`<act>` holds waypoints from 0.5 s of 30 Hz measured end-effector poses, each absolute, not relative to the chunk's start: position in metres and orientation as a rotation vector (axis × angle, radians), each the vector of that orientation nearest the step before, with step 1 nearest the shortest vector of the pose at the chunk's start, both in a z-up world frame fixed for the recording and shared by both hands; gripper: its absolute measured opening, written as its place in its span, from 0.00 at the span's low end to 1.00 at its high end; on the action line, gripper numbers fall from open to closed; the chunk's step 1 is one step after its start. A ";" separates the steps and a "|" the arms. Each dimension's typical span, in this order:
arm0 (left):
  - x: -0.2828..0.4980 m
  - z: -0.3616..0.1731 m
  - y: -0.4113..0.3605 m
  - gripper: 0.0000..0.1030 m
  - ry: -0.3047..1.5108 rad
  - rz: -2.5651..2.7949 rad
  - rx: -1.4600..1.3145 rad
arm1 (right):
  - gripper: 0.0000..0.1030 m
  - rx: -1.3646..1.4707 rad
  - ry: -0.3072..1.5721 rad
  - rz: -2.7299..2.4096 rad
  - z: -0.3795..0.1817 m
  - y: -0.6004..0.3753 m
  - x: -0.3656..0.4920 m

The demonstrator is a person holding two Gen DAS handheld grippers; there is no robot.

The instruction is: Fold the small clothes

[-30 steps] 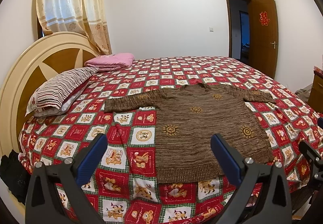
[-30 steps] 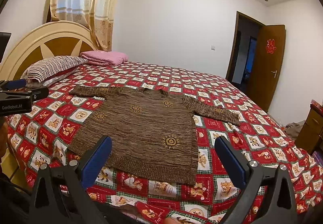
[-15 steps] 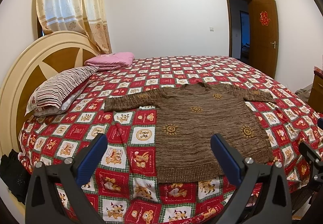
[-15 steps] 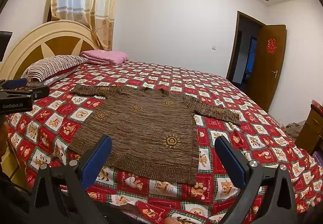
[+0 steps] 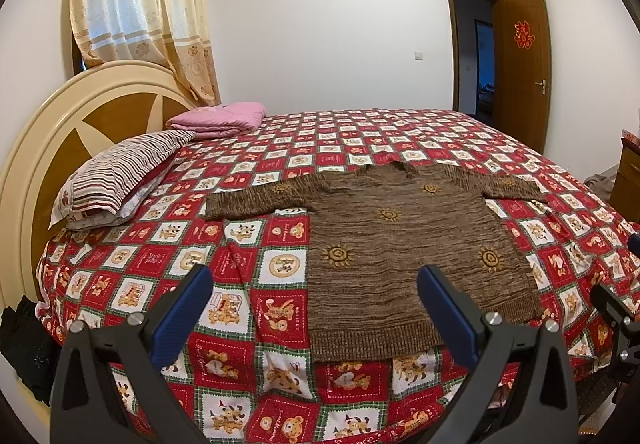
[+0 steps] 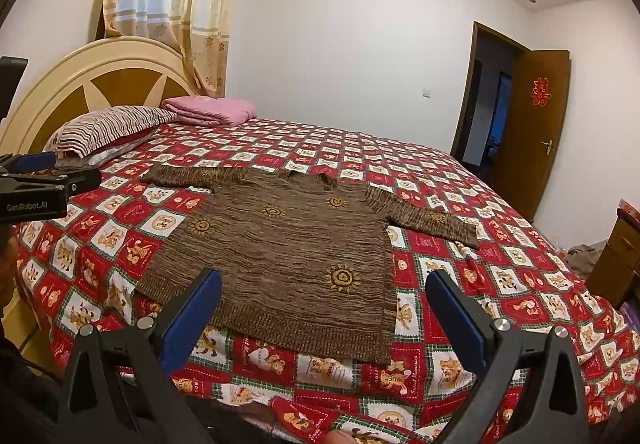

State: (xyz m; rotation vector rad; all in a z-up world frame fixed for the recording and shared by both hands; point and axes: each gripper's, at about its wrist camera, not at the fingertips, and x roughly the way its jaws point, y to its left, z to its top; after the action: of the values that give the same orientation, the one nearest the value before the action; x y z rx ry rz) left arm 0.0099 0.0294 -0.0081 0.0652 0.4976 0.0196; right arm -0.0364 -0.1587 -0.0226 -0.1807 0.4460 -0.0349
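A small brown knit sweater (image 5: 400, 244) (image 6: 288, 244) with yellow sun motifs lies flat on the bed, sleeves spread out to both sides, hem toward me. My left gripper (image 5: 312, 284) hovers open above the bed's near edge, just left of the sweater's hem. My right gripper (image 6: 324, 288) is open too, hanging over the hem's middle without touching it. Neither holds anything. The left gripper's body (image 6: 36, 188) shows at the left edge of the right wrist view.
The bed has a red, white and green checked bear-print sheet (image 5: 280, 172). A striped pillow (image 5: 120, 172) and a folded pink blanket (image 5: 220, 120) lie by the cream headboard (image 5: 80, 116). A wooden door (image 5: 520, 68) stands open at the far right, with a cabinet (image 6: 616, 256) nearby.
Nothing has visibly changed; both grippers hold almost still and stay open, and the sweater lies as before.
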 end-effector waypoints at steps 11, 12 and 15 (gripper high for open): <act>0.047 -0.022 0.025 1.00 0.516 0.035 0.117 | 0.99 -0.188 0.426 0.009 -0.024 -0.183 -0.009; 0.054 -0.022 0.025 1.00 0.521 0.032 0.126 | 0.99 -0.184 0.433 0.001 -0.025 -0.188 0.000; 0.083 -0.024 0.024 1.00 0.534 0.056 0.148 | 0.99 -0.167 0.463 -0.032 -0.028 -0.208 0.031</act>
State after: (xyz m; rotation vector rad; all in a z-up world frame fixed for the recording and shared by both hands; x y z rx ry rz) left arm 0.0831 0.0239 -0.0239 0.1477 0.5341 0.0564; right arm 0.0308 -0.2077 -0.0281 -0.1671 0.4634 -0.0322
